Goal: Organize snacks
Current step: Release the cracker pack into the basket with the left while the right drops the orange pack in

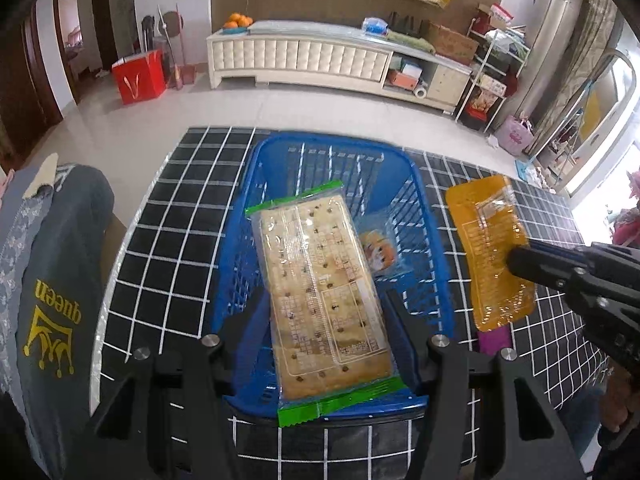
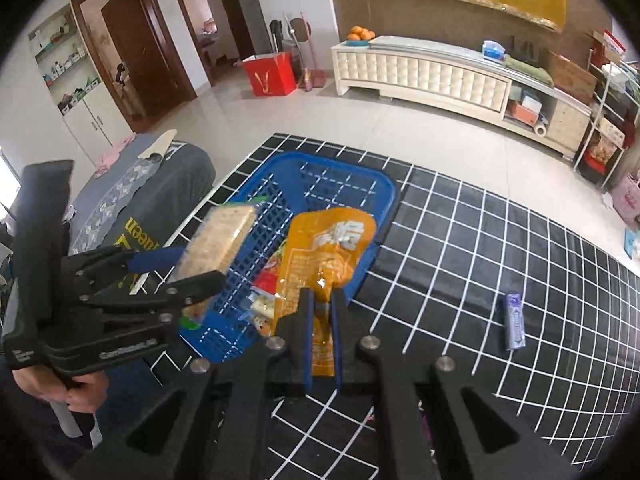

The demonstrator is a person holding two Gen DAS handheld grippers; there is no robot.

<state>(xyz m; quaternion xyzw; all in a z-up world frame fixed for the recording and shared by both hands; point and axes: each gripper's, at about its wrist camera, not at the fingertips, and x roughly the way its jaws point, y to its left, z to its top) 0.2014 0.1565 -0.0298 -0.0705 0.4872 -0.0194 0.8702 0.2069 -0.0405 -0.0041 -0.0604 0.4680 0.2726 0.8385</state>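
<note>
A long cracker pack (image 1: 320,264) with green ends is gripped at its sides by my left gripper (image 1: 325,300), tilted over the blue mesh basket (image 1: 332,146). In the right wrist view the left gripper (image 2: 200,266) holds the cracker pack (image 2: 218,240) above the basket's (image 2: 344,160) left side. My right gripper (image 2: 322,294) is shut on the lower end of an orange pouch (image 2: 332,240), which hangs over the basket's right edge. The left wrist view shows the right gripper (image 1: 516,260) and orange pouch (image 1: 484,232) to the right of the basket. Small snack packets (image 1: 378,252) lie inside the basket.
The basket stands on a table with a black, white-gridded cloth (image 1: 168,240). A small purple packet (image 2: 514,320) lies on the cloth to the right. A grey garment with yellow lettering (image 1: 52,280) drapes over furniture left of the table. A hand (image 2: 80,392) holds the left gripper's handle.
</note>
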